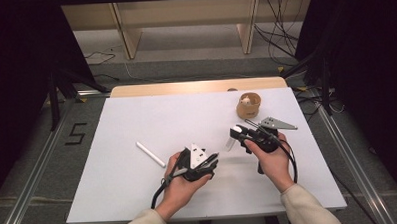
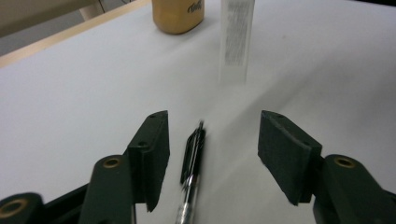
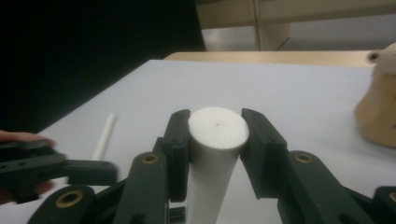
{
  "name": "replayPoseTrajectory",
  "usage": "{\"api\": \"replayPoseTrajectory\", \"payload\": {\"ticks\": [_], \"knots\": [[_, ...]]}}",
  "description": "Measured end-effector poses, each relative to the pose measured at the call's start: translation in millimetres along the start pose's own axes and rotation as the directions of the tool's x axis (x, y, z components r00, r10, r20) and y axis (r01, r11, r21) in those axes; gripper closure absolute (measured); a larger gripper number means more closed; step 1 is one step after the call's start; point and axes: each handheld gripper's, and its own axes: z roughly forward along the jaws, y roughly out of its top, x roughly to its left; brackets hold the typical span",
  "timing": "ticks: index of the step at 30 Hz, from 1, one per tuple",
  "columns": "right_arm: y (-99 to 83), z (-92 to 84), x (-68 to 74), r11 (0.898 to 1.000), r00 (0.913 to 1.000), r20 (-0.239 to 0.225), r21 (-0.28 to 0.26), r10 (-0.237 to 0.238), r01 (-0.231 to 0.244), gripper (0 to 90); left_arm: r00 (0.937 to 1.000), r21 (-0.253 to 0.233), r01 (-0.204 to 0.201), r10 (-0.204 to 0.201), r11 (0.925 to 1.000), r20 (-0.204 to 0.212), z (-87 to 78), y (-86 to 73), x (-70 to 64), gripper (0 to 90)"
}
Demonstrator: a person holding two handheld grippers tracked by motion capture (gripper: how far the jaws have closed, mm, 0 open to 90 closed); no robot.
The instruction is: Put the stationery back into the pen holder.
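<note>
White tube clamped in right tool, left tool wide over pen, wooden cup beyond.

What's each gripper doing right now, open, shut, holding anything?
Left gripper: open, jaws either side of a pen on the table, not gripping it.
Right gripper: shut on a white tube.

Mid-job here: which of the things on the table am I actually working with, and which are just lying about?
Likely in hand:
- white tube, clamped in the right gripper
- pen, lying between the open jaws of the left gripper, touching neither

Likely lying about:
- white stick, flat on the table, left of both grippers
- wooden cup, upright near the far edge
</note>
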Motion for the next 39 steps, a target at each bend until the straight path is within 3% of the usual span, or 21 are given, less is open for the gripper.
{"api": "replayPoseTrajectory", "payload": {"ticks": [2,6,9,10,12,15,16,20,31,39], "knots": [[1.7,-0.1,-2.1,1.0,0.9998,0.018,-0.004,-0.011,0.011,64.9,1.0,0.023,0.009,-0.009,0.9997,-0.004,-6.3,-5.6,6.3,41.2],[12.0,-0.7,-16.5,0.998,0.9919,0.11,-0.023,-0.063,0.066,64.9,0.9997,0.061,0.018,-0.017,0.998,-0.016,-18.7,-17.4,18.3,39.2],[19.0,-1.2,-22.6,0.996,0.9876,0.14,-0.037,-0.072,0.077,65.0,0.9992,0.067,0.034,-0.033,0.9971,-0.023,-27.4,-23.9,25.5,38.5],[27.1,-1.7,-28.9,0.995,0.9815,0.175,-0.052,-0.079,0.089,65.0,0.9993,0.073,0.032,-0.03,0.9968,-0.021,-30.2,-25.6,27.7,38.0],[31.4,-1.8,-32.4,0.994,0.9784,0.19,-0.06,-0.081,0.094,64.9,0.9993,0.077,0.033,-0.032,0.9965,-0.021,-34.0,-29.0,30.3,37.6],[48.2,-0.6,-48.2,0.992,0.963,0.257,-0.072,-0.081,0.102,64.9,0.9995,0.086,0.032,-0.031,0.9958,-0.012,-37.6,-33.3,32.6,37.2],[48.2,-0.6,-48.2,0.992,0.963,0.257,-0.072,-0.081,0.102,64.9,0.9994,0.089,0.034,-0.034,0.9954,-0.009,-38.5,-34.6,32.8,37.2],[63.7,4.2,-65.1,0.991,0.9459,0.315,-0.078,-0.08,0.109,64.9,0.9993,0.096,0.037,-0.037,0.9947,-0.001,-39.3,-38.5,33.3,37.2],[90.7,22.5,-87.8,0.989,0.9184,0.387,-0.084,-0.08,0.122,64.9,0.9993,0.104,0.033,-0.035,0.994,0.015,-34.9,-41.3,33.8,36.6],[89.2,39.4,-99.0,0.989,0.9008,0.424,-0.067,-0.092,0.133,64.8,0.9992,0.113,0.033,-0.035,0.993,0.018,-32.2,-43.1,34.7,36.6]]}}
